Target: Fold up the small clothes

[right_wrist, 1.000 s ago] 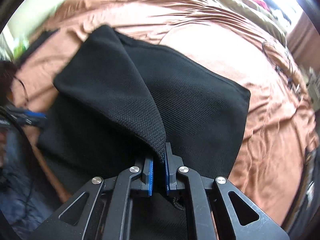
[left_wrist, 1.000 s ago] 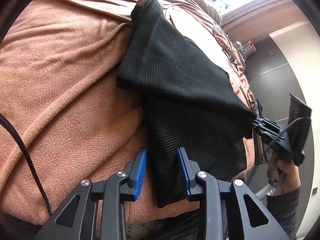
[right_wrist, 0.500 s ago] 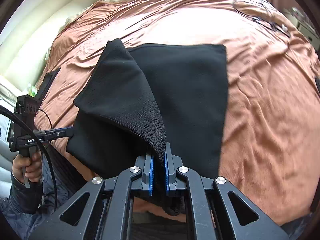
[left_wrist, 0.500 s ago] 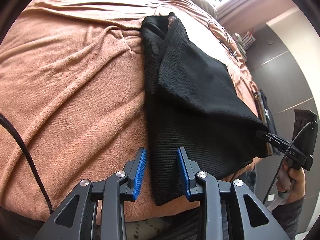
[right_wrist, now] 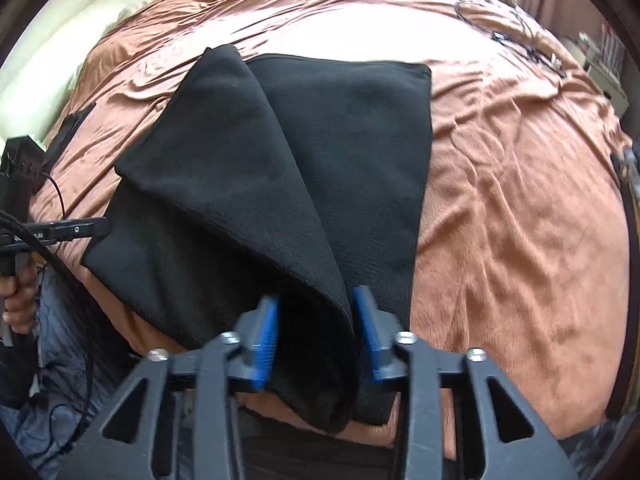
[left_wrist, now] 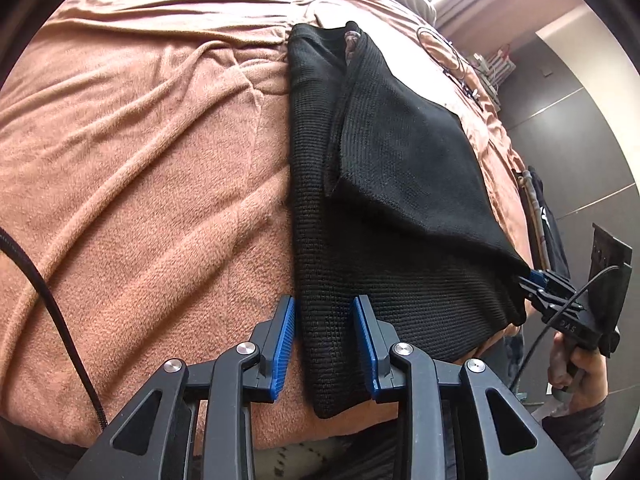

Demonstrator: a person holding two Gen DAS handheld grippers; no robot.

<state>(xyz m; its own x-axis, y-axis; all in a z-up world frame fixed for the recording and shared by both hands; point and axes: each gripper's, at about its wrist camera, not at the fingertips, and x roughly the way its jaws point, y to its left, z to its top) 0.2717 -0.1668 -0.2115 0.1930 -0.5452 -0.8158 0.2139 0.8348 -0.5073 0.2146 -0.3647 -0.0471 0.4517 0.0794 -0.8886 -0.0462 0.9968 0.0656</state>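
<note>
The right claw (right_wrist: 316, 334) is spreading its jaws with the folded-over corner of the black cloth (right_wrist: 280, 184) between them, while the left claw (left_wrist: 324, 344) stands spread with the cloth's near left edge in its gap, not pinched. To do this well, I'd let the corner drop fully free before backing away, then flatten the flap so its edges meet the layer beneath. The cloth is a ribbed knit, lying on the near side of the brown bed (right_wrist: 520, 200), one flap laid slantwise and puffed.

The black garment (right_wrist: 280, 184) drapes over its own lower layers, hiding them.
</note>
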